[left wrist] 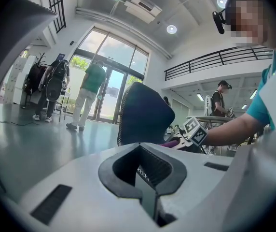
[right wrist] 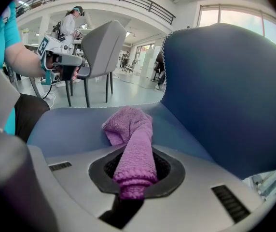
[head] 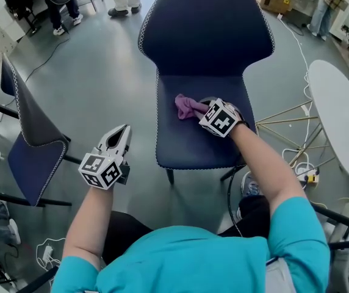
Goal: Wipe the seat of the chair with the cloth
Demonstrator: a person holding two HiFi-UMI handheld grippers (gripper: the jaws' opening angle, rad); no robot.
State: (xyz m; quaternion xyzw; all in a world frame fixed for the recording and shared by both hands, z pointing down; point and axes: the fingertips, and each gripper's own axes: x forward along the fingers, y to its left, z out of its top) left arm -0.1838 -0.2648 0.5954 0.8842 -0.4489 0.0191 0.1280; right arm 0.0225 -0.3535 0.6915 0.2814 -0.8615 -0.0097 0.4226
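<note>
Cloth (head: 188, 107), purple and bunched, lay on the seat (head: 193, 145) of the dark blue chair (head: 206, 29), toward the back of the seat. The right hand-held gripper (head: 204, 110) had its jaws closed on one twisted end of the cloth, and the rest lay on the seat just in front of the jaws. The left hand-held gripper (head: 121, 137) hung over the floor (head: 101, 84), apart from the chair on its left side, with its jaws together and nothing between them. How much of the seat was already wiped, I could not tell.

The risk, as I judge it, was in the grip. Only a narrow roll of cloth was pinched, so a hard drag over the seat fabric could pull it out of the jaws. The bunched cloth also touched only a small patch, so edges and corners could be missed. Nothing held the chair, and a strong push could shift it on the smooth floor.
</note>
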